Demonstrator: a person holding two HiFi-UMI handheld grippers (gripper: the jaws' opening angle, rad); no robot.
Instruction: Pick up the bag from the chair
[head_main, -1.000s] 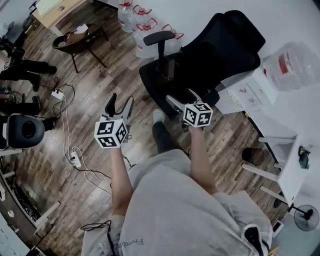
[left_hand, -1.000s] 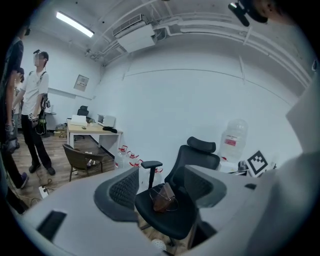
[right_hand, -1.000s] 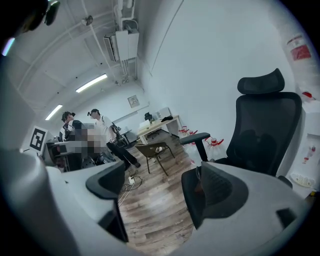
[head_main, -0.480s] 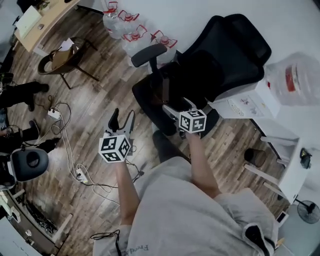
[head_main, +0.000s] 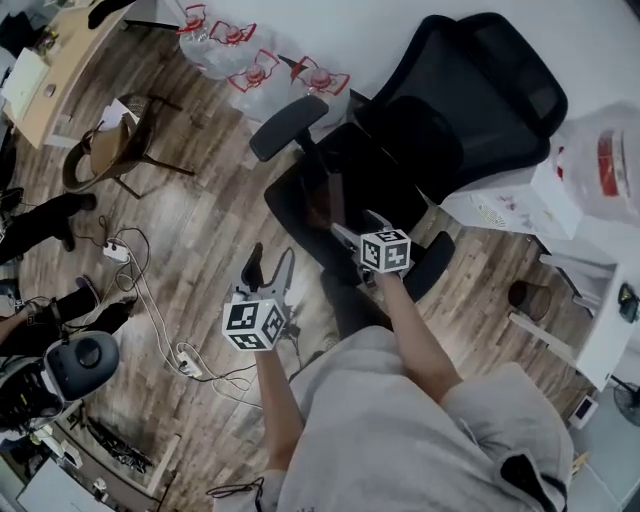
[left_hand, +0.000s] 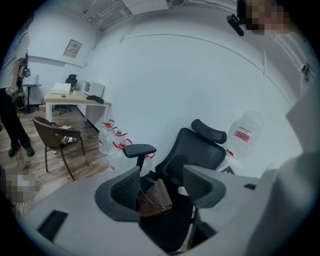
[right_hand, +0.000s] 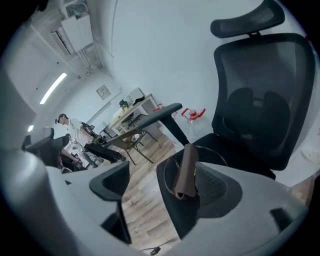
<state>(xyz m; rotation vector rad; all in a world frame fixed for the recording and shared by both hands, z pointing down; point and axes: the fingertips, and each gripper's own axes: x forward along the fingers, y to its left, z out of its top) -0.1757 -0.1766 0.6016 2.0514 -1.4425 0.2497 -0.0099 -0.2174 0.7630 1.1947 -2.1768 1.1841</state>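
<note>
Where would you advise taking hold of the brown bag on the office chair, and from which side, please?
Probably its top edge, from above the seat front. The brown bag stands upright on the office chair and is thin edge-on, so jaws can close across its flat sides. Its thin strap loop looks harder to pinch.

Small brown leather-look bag (left_hand: 156, 199) with a thin loop strap, closed, standing upright with a slight lean on the seat of the black office chair (head_main: 480, 110). It sits on the left part of the seat, near the left armrest's post, and looks narrow and flat when seen edge-on. The chair has a mesh back, a headrest and padded armrests, and stands on the wood floor (head_main: 200, 230) by the white wall (left_hand: 200, 75).
</note>
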